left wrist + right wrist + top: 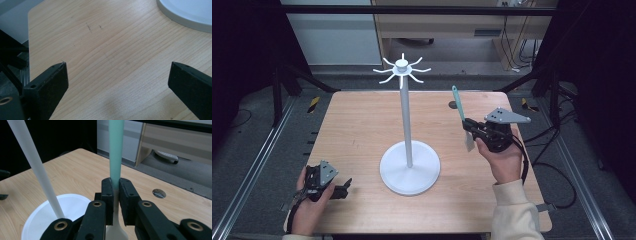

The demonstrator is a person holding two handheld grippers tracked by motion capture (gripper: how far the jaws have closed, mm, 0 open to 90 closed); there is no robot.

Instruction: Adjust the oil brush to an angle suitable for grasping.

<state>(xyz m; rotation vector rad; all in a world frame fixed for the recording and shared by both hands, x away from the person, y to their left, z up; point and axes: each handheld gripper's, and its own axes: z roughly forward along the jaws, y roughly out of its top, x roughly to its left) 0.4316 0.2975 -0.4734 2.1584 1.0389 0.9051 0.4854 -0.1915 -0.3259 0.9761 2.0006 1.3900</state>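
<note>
Right gripper [470, 126], raised, pinches the upright spatula [460, 111]; left gripper [346, 188] rests spread.

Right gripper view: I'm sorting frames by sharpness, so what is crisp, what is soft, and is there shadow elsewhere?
Right gripper view: jaws and the clamped spatula are fairly crisp, the background softer. Left gripper view: a faint shadow blotch lies on the table between the jaws. High view: surroundings fall dark around the lit tabletop.

Slim plastic spatula [460, 114]: we see a mint-green handle, white blade.
Tall hooked rack stand [408, 145]: white.
Wooden table [357, 130]: pale, grained.
Jaws: we see black.
</note>
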